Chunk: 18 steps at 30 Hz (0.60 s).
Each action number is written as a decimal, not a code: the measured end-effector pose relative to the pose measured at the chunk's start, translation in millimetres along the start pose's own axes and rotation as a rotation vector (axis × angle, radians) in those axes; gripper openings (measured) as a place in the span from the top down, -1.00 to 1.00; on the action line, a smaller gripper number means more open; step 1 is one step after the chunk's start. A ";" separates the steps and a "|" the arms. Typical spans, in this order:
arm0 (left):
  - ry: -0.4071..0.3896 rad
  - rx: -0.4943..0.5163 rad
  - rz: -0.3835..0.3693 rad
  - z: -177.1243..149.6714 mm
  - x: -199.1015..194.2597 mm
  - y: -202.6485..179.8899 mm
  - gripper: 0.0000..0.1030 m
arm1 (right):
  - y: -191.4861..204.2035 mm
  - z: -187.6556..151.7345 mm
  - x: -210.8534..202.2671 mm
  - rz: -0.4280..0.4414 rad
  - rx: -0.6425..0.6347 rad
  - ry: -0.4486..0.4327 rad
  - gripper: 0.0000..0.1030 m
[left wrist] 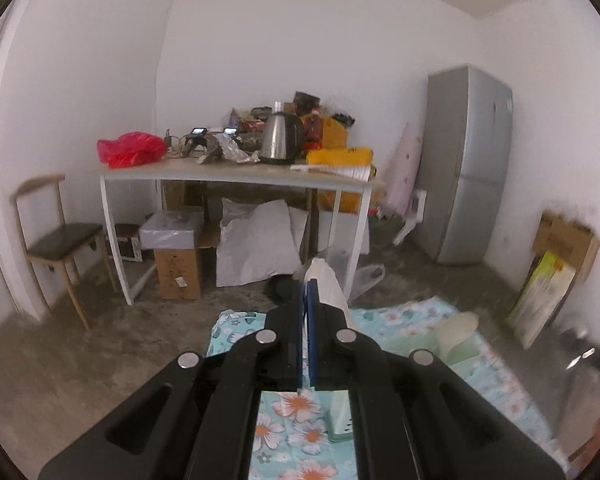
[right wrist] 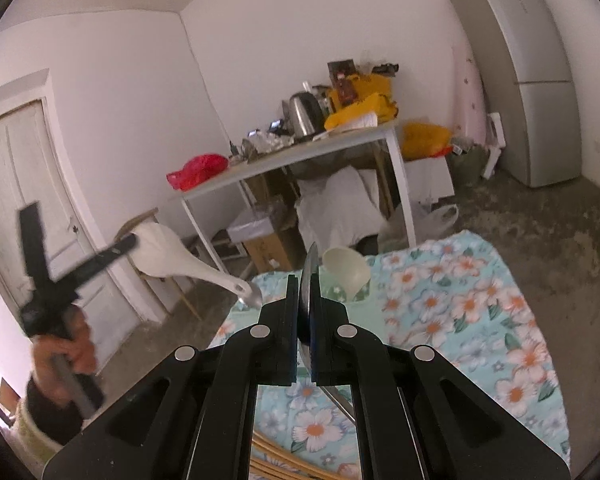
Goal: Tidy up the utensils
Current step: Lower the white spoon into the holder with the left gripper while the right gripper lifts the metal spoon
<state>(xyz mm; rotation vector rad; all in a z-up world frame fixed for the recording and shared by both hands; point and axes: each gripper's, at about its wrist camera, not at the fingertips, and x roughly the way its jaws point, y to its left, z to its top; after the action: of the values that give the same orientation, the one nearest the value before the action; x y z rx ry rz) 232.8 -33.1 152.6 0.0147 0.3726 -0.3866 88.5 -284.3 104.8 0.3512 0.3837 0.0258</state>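
Note:
My left gripper (left wrist: pixel 309 285) is shut on a white rice paddle (left wrist: pixel 329 285), whose broad end sticks out past the fingertips. In the right wrist view that left gripper (right wrist: pixel 129 242) is raised at the left in a person's hand (right wrist: pixel 66 354), and the white rice paddle (right wrist: pixel 168 254) slants down toward the flowered cloth (right wrist: pixel 464 300). My right gripper (right wrist: pixel 305 280) is shut on a thin metal utensil (right wrist: pixel 310 268), seen edge-on, with its handle running down under the jaws. A pale cup (right wrist: pixel 346 272) lies tilted on the cloth just beyond it; the cup (left wrist: pixel 458 332) also shows at the right.
A white table (left wrist: pixel 236 174) holds a kettle (left wrist: pixel 280 140), a red bag (left wrist: pixel 130 148) and clutter, with boxes (left wrist: pixel 178 268) beneath it. A chair (left wrist: pixel 60 240) stands left, a grey fridge (left wrist: pixel 466 160) right, a door (right wrist: pixel 24 200) behind. Wooden sticks (right wrist: pixel 276 458) lie on the cloth's near side.

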 end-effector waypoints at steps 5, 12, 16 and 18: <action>0.082 0.099 0.032 -9.5 39.6 -24.9 0.98 | -14.8 0.0 -4.4 0.006 0.012 -0.004 0.95; 0.221 0.025 -0.054 -28.4 83.9 -18.6 0.94 | -28.2 -1.9 -3.2 0.024 0.029 0.009 0.94; 0.282 -0.077 -0.139 -36.5 98.2 -9.5 0.83 | -33.0 -5.2 -1.2 0.029 0.038 0.020 0.94; 0.304 -0.112 -0.157 -38.9 102.9 -6.3 0.80 | -33.4 -6.5 -1.1 0.032 0.045 0.024 0.94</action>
<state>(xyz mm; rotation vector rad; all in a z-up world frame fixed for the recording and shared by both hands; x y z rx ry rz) 305.2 -73.3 79.8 -0.0662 0.6977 -0.5202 83.6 -313.6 88.1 0.4018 0.4027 0.0523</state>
